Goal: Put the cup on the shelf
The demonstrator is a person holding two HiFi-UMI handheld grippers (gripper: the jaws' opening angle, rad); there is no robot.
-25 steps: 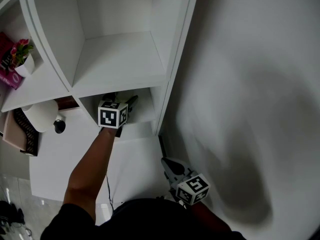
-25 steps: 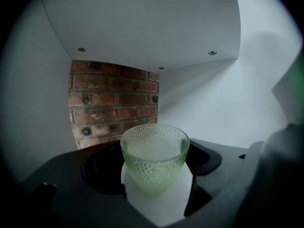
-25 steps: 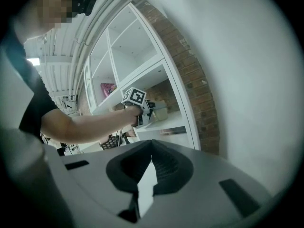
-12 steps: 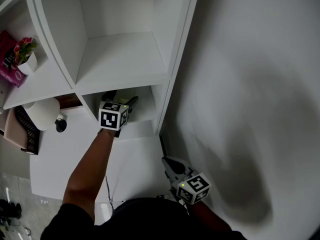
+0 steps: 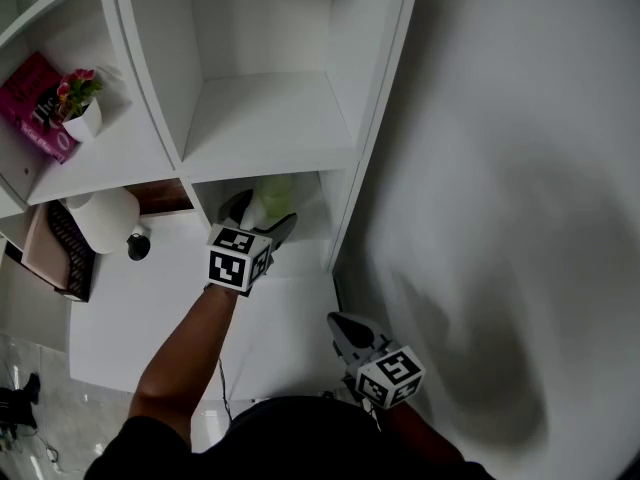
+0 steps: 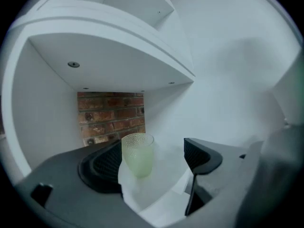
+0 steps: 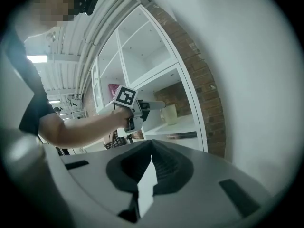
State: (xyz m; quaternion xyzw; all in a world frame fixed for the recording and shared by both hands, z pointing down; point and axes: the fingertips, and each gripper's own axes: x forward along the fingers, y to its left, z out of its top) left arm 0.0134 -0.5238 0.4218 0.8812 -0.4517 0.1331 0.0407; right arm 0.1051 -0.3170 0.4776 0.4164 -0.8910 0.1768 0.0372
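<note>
A pale green pebbled cup (image 5: 272, 197) stands upright on the lowest board of the white shelf unit (image 5: 312, 220). My left gripper (image 5: 262, 215) is open just in front of it, one jaw at each side. In the left gripper view the cup (image 6: 137, 154) stands a little beyond the open gripper (image 6: 154, 156), close to the left jaw and apart from the right one. My right gripper (image 5: 347, 330) hangs low beside the wall, shut with nothing in it (image 7: 151, 157). The right gripper view also shows the cup (image 7: 170, 114) on the shelf.
A pink book (image 5: 40, 93) and a small flower pot (image 5: 78, 110) sit in the left compartment. A white round object (image 5: 105, 220) and a black knob (image 5: 138, 246) lie on the white desk (image 5: 150, 318). Brick wall (image 6: 111, 115) backs the compartment; a plain wall (image 5: 520, 168) is at right.
My left gripper has drawn back out of the lower compartment toward me, and the cup now shows standing free on the board. The right gripper has stayed put.
</note>
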